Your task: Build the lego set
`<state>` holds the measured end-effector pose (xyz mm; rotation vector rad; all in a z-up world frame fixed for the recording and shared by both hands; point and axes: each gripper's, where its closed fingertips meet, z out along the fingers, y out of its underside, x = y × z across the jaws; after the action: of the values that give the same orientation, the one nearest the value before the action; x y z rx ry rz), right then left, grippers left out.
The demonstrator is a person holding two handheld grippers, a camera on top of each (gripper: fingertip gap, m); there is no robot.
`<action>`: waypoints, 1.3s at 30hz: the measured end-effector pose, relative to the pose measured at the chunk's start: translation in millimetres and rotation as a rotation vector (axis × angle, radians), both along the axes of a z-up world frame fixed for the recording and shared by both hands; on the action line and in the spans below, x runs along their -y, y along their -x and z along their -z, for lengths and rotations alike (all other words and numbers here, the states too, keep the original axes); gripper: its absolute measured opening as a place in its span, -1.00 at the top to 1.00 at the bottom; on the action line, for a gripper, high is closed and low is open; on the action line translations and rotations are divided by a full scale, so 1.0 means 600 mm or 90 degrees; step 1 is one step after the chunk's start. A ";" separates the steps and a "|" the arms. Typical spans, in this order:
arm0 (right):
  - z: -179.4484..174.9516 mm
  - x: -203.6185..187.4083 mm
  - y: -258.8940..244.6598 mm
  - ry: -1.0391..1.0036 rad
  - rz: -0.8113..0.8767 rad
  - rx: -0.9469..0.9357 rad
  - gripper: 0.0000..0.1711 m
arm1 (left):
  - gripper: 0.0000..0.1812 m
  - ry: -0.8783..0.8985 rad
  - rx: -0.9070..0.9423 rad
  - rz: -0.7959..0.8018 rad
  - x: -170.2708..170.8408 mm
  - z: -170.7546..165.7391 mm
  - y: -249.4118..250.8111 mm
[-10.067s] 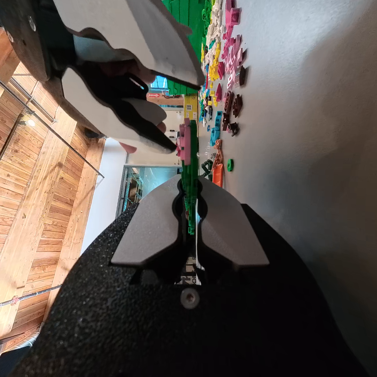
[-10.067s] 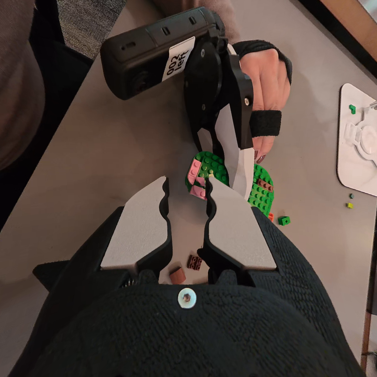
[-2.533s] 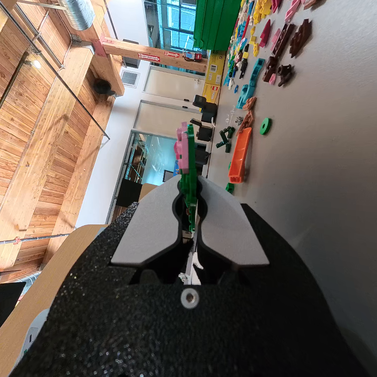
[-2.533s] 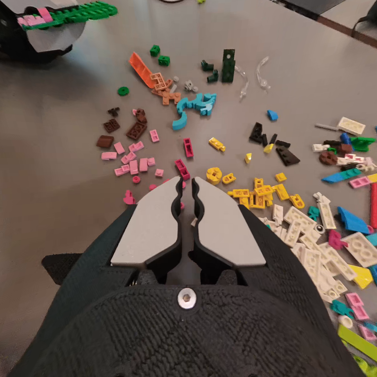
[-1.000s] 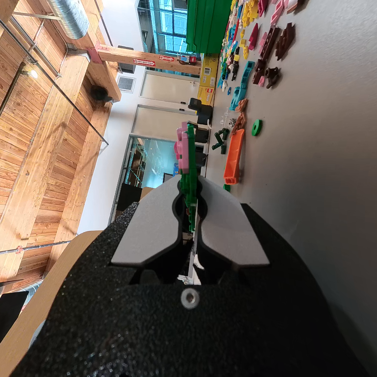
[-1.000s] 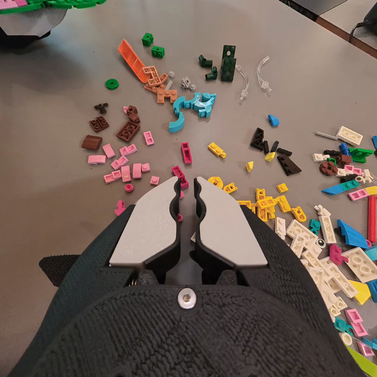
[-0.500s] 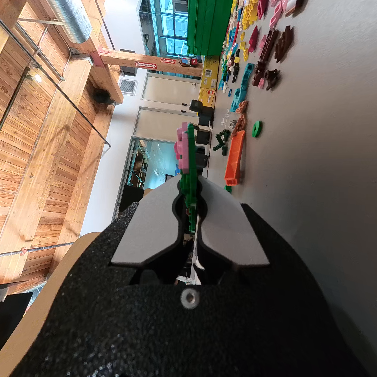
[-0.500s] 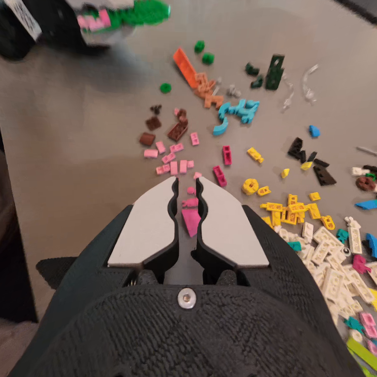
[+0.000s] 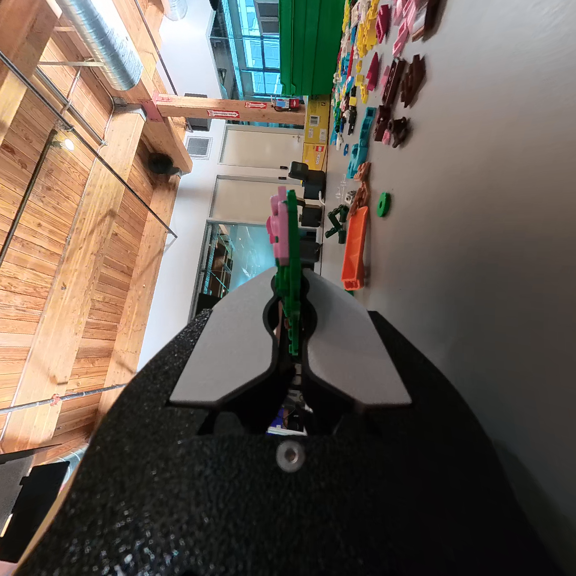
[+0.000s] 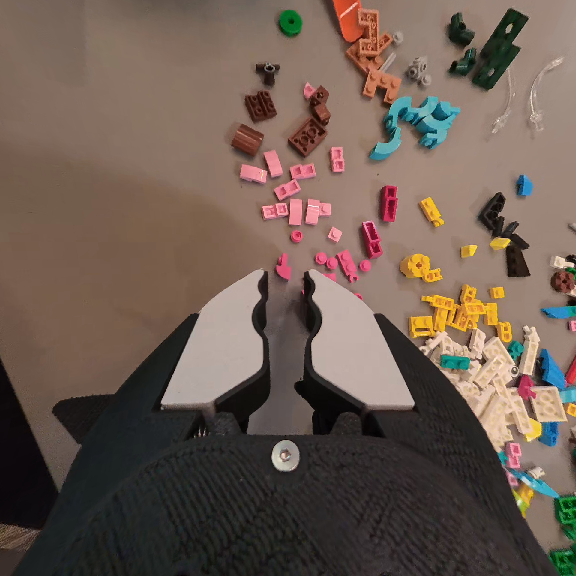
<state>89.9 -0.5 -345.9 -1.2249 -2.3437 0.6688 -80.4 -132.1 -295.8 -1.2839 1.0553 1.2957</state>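
Observation:
My left gripper (image 9: 289, 277) is shut on a green plate (image 9: 291, 249) held edge-on above the grey table, with light pink bricks (image 9: 279, 229) stuck on its left face. My right gripper (image 10: 285, 274) is open and empty, just above the table. Its tips hover over small dark pink pieces (image 10: 284, 267). Light pink bricks (image 10: 294, 208) lie just beyond, brown bricks (image 10: 307, 135) farther on. The left gripper does not show in the right wrist view.
The grey table (image 10: 109, 124) holds sorted loose pieces: yellow (image 10: 455, 314), white (image 10: 498, 374), turquoise arches (image 10: 417, 121), dark green (image 10: 498, 46), black (image 10: 505, 227), an orange slope (image 9: 353, 249) and a green ring (image 10: 290, 23). The table's left edge (image 10: 18, 389) is near. A yellow box (image 9: 318, 131) stands at the far end.
My right gripper has moved forward and lower over the pink pieces, and its jaws stand a little wider. The left gripper with the green plate has left the right wrist view.

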 end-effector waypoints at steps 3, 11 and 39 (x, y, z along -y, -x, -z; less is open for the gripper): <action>0.011 -0.002 0.002 -0.002 0.004 0.005 0.82 | 0.91 0.001 -0.005 0.002 0.000 0.001 -0.002; 0.009 0.026 -0.010 0.112 -0.025 0.063 0.93 | 0.91 0.002 -0.003 0.003 0.001 0.001 -0.003; 0.004 0.039 -0.058 -0.049 -0.075 0.110 0.71 | 0.91 0.014 -0.023 0.018 -0.001 0.008 -0.017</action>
<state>124.7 -23.7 -348.5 -1.1588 -2.5756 0.5221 -70.1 -131.4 -300.4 -1.2614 1.1117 1.2931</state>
